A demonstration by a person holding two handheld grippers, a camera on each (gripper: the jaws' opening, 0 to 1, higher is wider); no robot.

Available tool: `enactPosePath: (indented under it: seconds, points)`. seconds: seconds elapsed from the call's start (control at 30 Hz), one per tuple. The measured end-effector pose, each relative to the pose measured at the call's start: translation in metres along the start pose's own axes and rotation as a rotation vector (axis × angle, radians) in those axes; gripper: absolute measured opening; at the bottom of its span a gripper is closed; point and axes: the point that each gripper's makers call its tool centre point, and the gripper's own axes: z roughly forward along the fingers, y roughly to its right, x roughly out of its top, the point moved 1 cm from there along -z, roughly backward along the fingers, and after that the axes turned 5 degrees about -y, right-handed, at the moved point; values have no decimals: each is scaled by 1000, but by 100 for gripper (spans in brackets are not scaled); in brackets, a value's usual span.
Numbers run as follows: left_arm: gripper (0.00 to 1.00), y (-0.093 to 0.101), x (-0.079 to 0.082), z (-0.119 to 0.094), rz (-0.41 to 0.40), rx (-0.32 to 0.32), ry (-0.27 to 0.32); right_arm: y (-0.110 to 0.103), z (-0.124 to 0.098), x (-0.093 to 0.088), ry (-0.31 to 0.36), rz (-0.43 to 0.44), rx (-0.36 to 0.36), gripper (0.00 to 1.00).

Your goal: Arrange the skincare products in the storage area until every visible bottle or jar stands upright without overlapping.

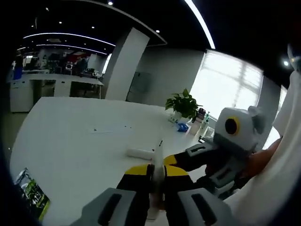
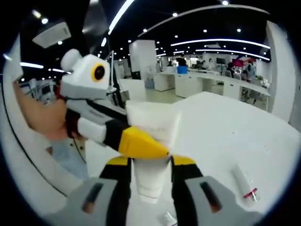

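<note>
A flat white squeeze tube [image 2: 151,127] is held up above the white table between both grippers. My right gripper [image 2: 151,164] is shut on its lower body, a yellow-tipped jaw on each side. My left gripper [image 1: 158,173] is shut on the same tube [image 1: 158,157], seen edge-on as a thin white strip. In the right gripper view the left gripper [image 2: 136,141] reaches in from the left, one yellow jaw across the tube's face. In the left gripper view the right gripper [image 1: 188,157] comes in from the right. Another white tube [image 1: 139,152] lies flat on the table.
A small tube with a red end [image 2: 245,182] lies on the white table [image 2: 225,136]. A potted plant [image 1: 183,103] and a few bottles [image 1: 201,120] stand at the far edge. A green packet [image 1: 31,194] lies at the near left. A person's sleeve [image 1: 277,179] is at the right.
</note>
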Motion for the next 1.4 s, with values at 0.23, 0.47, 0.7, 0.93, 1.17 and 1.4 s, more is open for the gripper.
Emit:
enactPosePath:
  seconds: [0.23,0.47,0.7,0.93,1.17,1.4]
  points:
    - [8,-14,-12,-10,26,26,-6,-11,5,-12,-39,0,120,32]
    - [8,-29,-29,-23,70,73,-28,-16,6,-13,-53,-15,170,35]
    - [8,-27,-45,-24,114,36,-28,-23,6,-2,-51,-81,258,34]
    - [9,-24,-59,-19,164,14,-52,-29,4,-5,-79,-125,305,36]
    - [9,-14,-76,-12,201,-24,-76,-38,-3,-1,-94,-197,394,34]
    - [9,-7,-76,-8,231,-63,-34,-38,-2,-3,-197,-361,481,26]
